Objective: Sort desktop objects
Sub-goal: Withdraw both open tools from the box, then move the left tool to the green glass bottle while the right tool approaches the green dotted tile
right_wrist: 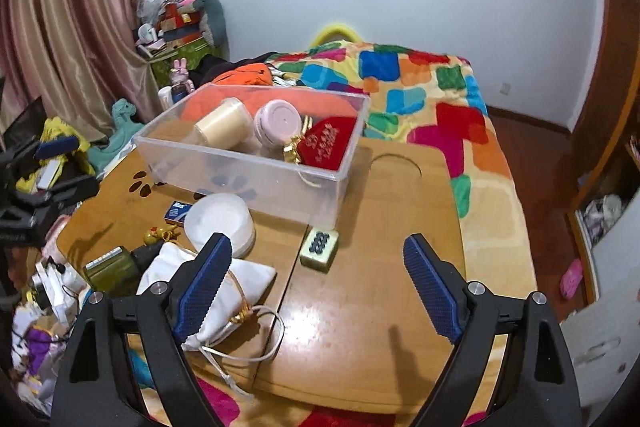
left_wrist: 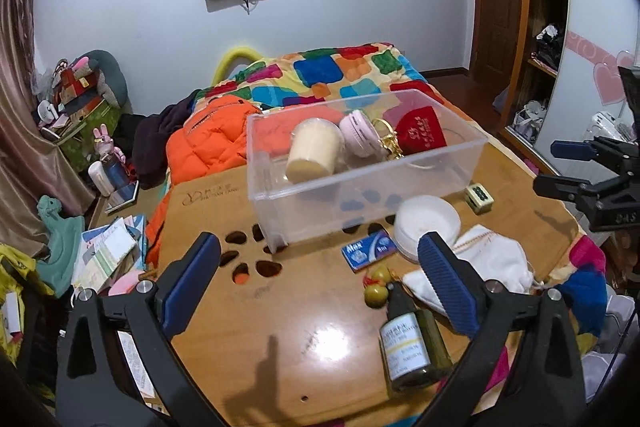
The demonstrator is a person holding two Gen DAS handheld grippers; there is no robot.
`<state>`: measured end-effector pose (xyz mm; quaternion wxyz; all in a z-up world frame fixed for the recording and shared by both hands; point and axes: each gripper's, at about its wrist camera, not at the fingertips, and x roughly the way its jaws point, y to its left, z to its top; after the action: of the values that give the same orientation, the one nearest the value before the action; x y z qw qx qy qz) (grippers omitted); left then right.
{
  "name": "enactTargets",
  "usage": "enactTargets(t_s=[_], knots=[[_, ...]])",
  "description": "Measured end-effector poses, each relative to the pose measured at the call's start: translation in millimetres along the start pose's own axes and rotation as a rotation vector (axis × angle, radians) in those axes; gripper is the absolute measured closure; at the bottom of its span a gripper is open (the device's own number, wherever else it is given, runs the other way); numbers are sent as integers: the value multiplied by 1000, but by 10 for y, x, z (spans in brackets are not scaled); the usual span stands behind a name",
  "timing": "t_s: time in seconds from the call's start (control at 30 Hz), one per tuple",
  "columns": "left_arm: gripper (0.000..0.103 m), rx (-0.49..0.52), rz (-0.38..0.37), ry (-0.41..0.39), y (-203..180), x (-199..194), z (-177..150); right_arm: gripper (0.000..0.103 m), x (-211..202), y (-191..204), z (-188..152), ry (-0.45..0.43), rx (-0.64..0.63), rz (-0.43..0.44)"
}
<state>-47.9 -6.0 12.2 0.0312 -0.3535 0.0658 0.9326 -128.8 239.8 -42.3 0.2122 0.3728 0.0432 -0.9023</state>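
Note:
A clear plastic box [left_wrist: 360,183] [right_wrist: 248,173] stands at the back of the wooden table [left_wrist: 280,327] [right_wrist: 380,207]. It holds a cream cup [left_wrist: 314,155], a pink round case [left_wrist: 358,133], a gold keychain and a red pouch [left_wrist: 420,131]. In front of the box lie a white round jar [left_wrist: 426,221] [right_wrist: 220,217], a blue card pack [left_wrist: 370,255], a green tile [left_wrist: 480,197] [right_wrist: 319,247], a white drawstring pouch [left_wrist: 494,259] [right_wrist: 256,275], an olive bottle [left_wrist: 412,343] and a yellow gourd charm [left_wrist: 378,287]. My left gripper [left_wrist: 320,247] is open over bare table. My right gripper [right_wrist: 318,245] is open above the tile, its left finger over the pouch.
The table sits on a bed with a bright patchwork quilt [right_wrist: 420,87] and an orange jacket [left_wrist: 208,135]. Books and clutter crowd the floor at the left [left_wrist: 108,255]. A wardrobe [left_wrist: 544,27] stands at the right. Paw-shaped cutouts [left_wrist: 248,259] pierce the tabletop.

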Motion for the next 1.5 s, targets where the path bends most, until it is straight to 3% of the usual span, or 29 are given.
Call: enactTargets(t_s=[0.27,0.47,0.73,1.0,1.23,1.4,1.5], knots=[[3,-54,-25,25,-55,55,-213,17,49,-96,-155,0,47,-15],[3,-106,-107,70,-157,128,-391,17,90,-89,-221,-2,17,-16],[3,-127,-105,84,-260,197,-574,17,277,-113,-229,12,6,-27],[3,-123,-34,39,-241,222,-691,17,588,-54,-234,82,-17,-37],[3,-126,-61,14,-221,252,-694,19,745,-65,-169,93,21,-5],[21,-124,-87,35,-227,302,-698,23,832,-64,-168,106,38,12],[24,-136,-109,51,-223,347,-709,33,843,-46,-156,110,30,25]])
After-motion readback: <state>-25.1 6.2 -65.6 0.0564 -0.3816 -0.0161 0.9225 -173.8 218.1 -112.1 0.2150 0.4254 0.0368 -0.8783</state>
